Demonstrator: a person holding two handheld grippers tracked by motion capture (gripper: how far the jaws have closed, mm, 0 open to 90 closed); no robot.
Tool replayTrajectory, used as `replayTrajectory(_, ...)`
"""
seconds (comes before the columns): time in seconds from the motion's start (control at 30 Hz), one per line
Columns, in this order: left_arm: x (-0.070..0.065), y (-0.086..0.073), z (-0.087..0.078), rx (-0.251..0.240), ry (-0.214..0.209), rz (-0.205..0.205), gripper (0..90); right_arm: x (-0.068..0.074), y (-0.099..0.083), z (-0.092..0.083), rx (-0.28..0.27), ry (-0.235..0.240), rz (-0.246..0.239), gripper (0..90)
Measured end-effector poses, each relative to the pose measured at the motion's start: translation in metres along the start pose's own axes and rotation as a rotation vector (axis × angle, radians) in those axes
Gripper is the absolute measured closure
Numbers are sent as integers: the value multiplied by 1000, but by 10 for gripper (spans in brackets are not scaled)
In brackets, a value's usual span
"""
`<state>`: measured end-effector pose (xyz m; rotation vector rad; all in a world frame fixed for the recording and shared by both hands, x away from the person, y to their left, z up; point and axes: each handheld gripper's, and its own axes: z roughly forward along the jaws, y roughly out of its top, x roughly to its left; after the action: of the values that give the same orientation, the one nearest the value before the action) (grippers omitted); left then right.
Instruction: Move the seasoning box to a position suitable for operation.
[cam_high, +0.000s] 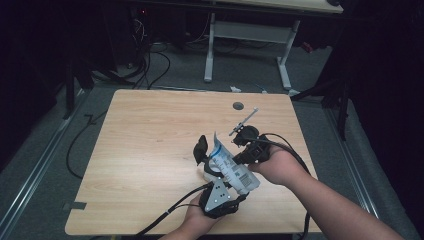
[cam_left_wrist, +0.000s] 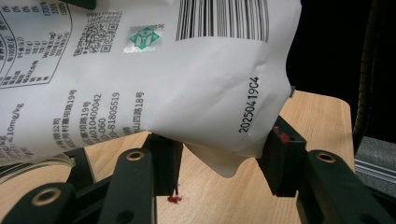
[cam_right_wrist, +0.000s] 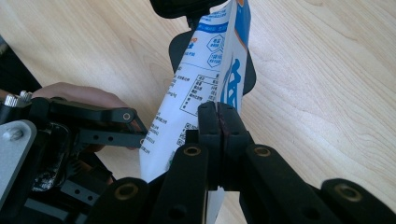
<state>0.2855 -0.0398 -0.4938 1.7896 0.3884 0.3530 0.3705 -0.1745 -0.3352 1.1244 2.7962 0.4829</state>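
We hold the white-and-blue printed plastic pouch (cam_high: 231, 169) above the light wooden table (cam_high: 145, 150): left gripper (cam_left_wrist: 219, 161) clasps its body, right gripper (cam_right_wrist: 219, 123) pinches its edge shut, seemingly steadying it for tearing.

Pouch (cam_high: 231, 167) held above table (cam_high: 150, 150), near its front right part, between both grippers. Left gripper (cam_high: 212, 175) below and left of pouch, jaws either side of its body. Right gripper (cam_high: 250, 150) on pouch's right, jaws pinched on its edge. Round hole (cam_high: 238, 105) in tabletop behind them, near far edge
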Motion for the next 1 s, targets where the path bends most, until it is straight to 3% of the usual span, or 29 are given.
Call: replayTrajectory(1.0,1,-7,-1,14,-2,-7,548,-1,-4,1,20,9,0,899)
